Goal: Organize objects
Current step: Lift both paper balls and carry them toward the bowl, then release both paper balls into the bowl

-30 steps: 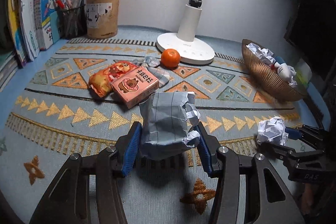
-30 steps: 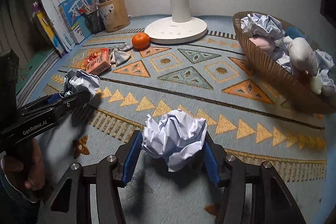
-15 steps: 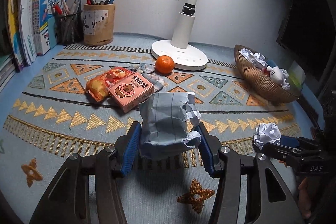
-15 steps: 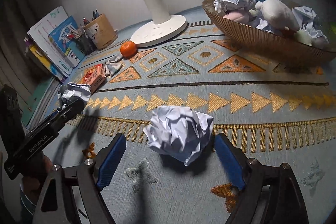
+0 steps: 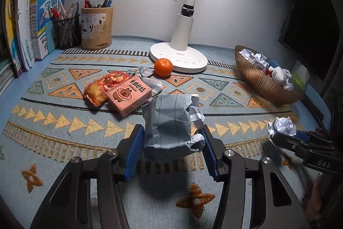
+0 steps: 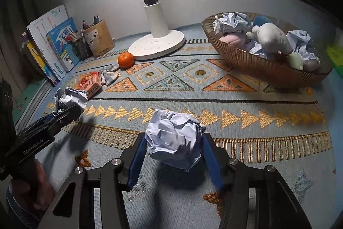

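My left gripper (image 5: 171, 149) is shut on a crumpled lined paper wad (image 5: 169, 123) and holds it above the patterned mat (image 5: 64, 121). My right gripper (image 6: 171, 156) is shut on a crumpled white paper ball (image 6: 174, 140), also raised off the mat. That ball and the right gripper also show in the left wrist view (image 5: 283, 127), and the left gripper's wad shows in the right wrist view (image 6: 72, 97). A brown ribbed bowl (image 6: 253, 59) at the right holds crumpled papers and soft toys.
A pink snack box (image 5: 128, 96), a snack bag (image 5: 98, 87), a folded cloth (image 5: 148, 78) and an orange (image 5: 163, 67) lie mid-mat. A white desk lamp (image 5: 179, 55) stands behind. Pen holders (image 5: 96, 27) and books (image 5: 32, 20) line the back left.
My right gripper opened half a second ago around the paper ball and has shut on it again, lifting it. My left gripper has kept its wad and risen slightly.
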{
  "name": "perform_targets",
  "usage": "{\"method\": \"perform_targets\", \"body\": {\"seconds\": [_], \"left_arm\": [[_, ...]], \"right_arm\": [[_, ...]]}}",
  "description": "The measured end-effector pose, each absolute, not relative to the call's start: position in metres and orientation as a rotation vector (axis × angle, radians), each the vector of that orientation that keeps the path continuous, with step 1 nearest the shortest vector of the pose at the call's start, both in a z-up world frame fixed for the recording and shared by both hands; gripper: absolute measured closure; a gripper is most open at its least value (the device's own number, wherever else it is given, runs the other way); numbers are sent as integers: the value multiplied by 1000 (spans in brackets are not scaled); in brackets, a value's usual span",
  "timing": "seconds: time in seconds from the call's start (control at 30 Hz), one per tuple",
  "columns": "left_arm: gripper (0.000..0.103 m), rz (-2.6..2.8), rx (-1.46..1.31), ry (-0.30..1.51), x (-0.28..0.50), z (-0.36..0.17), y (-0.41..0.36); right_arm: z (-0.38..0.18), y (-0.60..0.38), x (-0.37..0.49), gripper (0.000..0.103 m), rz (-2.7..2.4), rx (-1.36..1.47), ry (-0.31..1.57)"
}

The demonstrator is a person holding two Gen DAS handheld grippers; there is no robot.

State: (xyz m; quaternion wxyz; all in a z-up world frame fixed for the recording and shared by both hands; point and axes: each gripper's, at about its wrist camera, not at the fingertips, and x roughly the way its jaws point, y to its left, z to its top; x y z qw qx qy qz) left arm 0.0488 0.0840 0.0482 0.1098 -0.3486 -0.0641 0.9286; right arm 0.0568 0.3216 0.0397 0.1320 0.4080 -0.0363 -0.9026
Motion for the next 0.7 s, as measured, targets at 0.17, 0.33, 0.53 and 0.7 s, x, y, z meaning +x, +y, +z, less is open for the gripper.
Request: {"method": "perform_targets", "body": {"seconds": [0.17,0.33,0.53,0.7], "left_arm": [[53,2657,-901,-188,39,94,123],[53,2562,-758,-130,7,142,190],[53,2466,-712,-190,-39,141,258],[53,2456,-693,-272,-57,113,284]], "right_arm": [[95,357,58,52,-2756,1044,-49],[157,425,45,51,-2952,848,-161],[167,490,10,51,-3020,809,-409],[128,503,-15,51,-2955,790,-513]]}}
